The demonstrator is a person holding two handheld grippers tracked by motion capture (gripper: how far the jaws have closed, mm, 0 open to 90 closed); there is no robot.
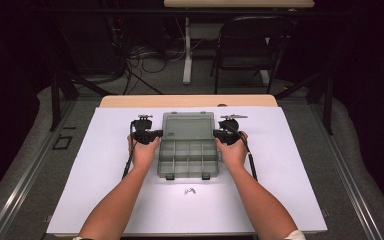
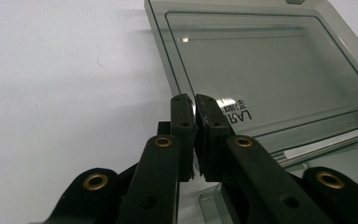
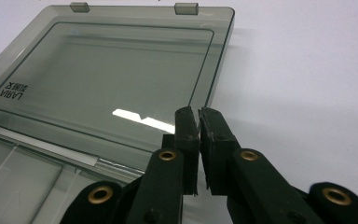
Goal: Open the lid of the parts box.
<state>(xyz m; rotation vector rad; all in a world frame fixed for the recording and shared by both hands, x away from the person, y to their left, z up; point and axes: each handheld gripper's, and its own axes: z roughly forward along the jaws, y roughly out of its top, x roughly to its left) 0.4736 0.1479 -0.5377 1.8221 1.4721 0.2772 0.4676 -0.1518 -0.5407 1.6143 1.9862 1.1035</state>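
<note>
Grippers, left [image 2: 195,103] and right [image 3: 198,116], pinch the smoky translucent plastic organiser box's lid [image 1: 188,125] edges, jaws closed; uneven lifting could twist it.

Bright overhead light falls on the white table [image 1: 105,165], while the room beyond sinks into near-black, the chair [image 1: 252,47] and cables barely readable. The high view is soft, with little fine detail; shadows under the forearms are faint and short. In the gripper views, a sharp white glare streaks the smoky transparent lid [image 3: 107,79] of the box, and a paler reflection sits on the lid [image 2: 261,60] near its printed lettering. The black tongs [image 2: 194,135] loom close, slightly soft at the bottom edge, their brass rivets catching light. The white surface nearly washes out.
</note>
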